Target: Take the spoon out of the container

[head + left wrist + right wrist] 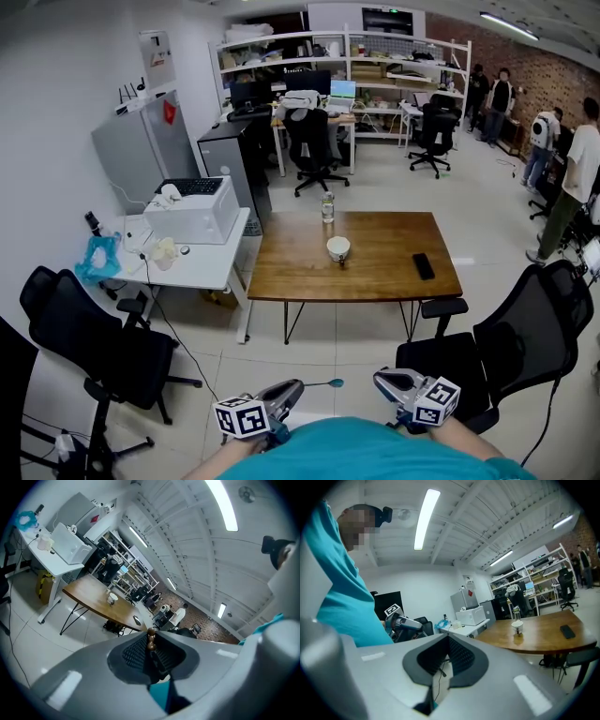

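My left gripper point(289, 391) is held low in front of my body, well back from the wooden table point(375, 272). It is shut on a thin spoon point(323, 383) whose teal end points right. In the left gripper view the spoon's brown beaded end point(151, 640) sticks up between the closed pads of the left gripper point(151, 632). The white container point(338, 248) stands alone on the table, also in the left gripper view point(111, 598) and the right gripper view point(517, 626). My right gripper point(389, 382) hangs beside the left one; its jaws point(449, 637) are shut on nothing.
A water bottle point(327, 207) and a black phone point(424, 266) are on the table. Black office chairs stand at left point(94, 347) and right point(511, 342). A white side table carries a printer point(192, 211). People stand at the far right point(577, 178).
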`<state>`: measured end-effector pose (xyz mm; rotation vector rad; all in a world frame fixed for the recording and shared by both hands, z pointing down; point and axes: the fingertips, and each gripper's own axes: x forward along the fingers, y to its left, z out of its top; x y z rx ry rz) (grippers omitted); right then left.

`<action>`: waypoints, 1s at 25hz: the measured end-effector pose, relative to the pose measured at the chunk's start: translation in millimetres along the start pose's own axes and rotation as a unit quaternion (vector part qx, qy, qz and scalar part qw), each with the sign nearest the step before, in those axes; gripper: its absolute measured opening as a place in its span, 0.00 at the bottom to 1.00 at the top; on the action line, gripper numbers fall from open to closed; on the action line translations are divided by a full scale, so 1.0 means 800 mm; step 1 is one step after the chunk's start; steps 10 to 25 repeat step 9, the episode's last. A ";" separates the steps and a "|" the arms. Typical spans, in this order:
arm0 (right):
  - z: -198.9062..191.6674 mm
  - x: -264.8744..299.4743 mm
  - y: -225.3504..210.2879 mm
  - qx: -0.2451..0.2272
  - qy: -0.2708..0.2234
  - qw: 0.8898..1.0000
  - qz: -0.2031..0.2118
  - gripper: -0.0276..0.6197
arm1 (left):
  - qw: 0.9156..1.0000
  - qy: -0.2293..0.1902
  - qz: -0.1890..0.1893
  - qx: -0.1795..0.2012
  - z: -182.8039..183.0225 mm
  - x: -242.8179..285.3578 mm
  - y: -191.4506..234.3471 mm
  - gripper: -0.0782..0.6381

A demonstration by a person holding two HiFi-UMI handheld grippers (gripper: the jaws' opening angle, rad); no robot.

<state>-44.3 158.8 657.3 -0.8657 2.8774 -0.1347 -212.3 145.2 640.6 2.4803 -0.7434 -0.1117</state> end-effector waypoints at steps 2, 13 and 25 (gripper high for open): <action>-0.005 -0.002 -0.005 0.001 0.001 1.000 0.001 0.04 | 1.000 0.000 0.004 -0.006 -0.008 0.005 0.005 0.18; -0.010 0.002 -0.006 -0.002 0.002 1.000 0.007 0.04 | 1.000 0.000 0.006 -0.013 -0.020 0.003 0.012 0.18; -0.010 0.002 -0.006 -0.002 0.002 1.000 0.007 0.04 | 1.000 0.000 0.006 -0.013 -0.020 0.003 0.012 0.18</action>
